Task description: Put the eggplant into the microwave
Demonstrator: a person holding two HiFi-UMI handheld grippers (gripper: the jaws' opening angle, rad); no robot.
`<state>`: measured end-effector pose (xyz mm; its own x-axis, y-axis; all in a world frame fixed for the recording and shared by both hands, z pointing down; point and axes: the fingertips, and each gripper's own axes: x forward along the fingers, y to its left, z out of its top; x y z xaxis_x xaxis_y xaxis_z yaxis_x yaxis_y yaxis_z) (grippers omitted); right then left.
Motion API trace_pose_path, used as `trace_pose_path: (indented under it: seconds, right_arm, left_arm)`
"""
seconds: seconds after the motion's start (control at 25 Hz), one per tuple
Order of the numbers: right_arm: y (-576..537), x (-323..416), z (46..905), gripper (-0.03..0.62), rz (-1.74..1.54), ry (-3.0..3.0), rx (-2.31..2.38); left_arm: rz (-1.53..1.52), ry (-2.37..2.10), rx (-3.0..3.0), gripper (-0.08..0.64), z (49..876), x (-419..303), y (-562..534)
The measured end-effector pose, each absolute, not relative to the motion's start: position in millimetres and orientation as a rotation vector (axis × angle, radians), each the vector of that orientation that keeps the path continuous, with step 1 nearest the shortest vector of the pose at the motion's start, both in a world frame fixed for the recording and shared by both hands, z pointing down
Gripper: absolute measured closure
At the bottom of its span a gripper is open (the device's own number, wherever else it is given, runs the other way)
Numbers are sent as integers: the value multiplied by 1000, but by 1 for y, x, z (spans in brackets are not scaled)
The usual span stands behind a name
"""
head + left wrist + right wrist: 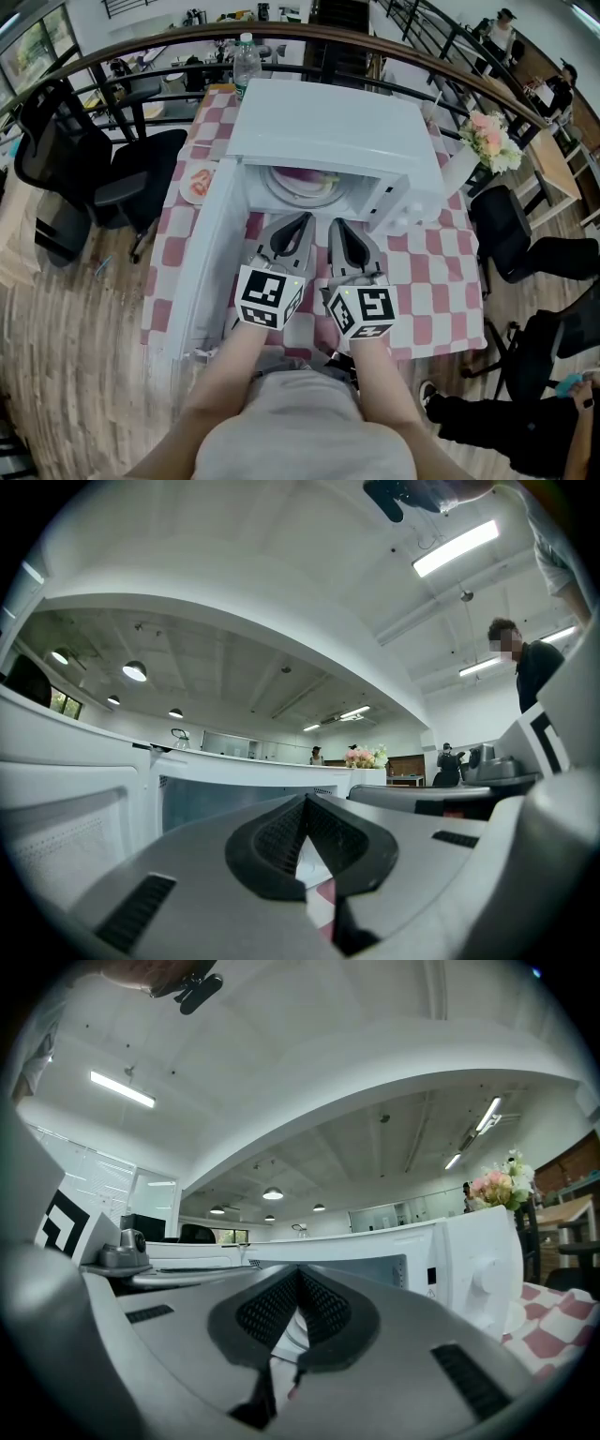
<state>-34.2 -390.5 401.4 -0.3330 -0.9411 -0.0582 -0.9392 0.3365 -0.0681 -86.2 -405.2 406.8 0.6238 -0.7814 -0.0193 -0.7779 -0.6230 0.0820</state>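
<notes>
microwave (328,141): on the checked desk (441,281); door (211,253) swung wide to the left; cavity open towards the person
eggplant (305,175): a purplish thing on a plate (281,190) inside the cavity, which I take for it; only a sliver shows under the roof
left gripper (302,218): just before the opening; jaws pressed together, nothing between them
right gripper (335,223): close beside the left one; jaws pressed together too, empty
done: the eggplant looks to be in the microwave already; neither gripper touches it
left: by my reckoning only the door, if it is to be shut; the task asks no more
elsewhere: a second plate (199,183) on the desk behind the door; a bottle (247,61) behind the microwave
</notes>
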Motion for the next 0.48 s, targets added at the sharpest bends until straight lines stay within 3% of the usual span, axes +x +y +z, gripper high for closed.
trace_pose_path:
  seconds: [0.48]
  right_arm:
    - [-389,-38,394,569,-10,2500,-1744]
  left_arm:
    - [-99,-1315,2785,557,403,-83,-403]
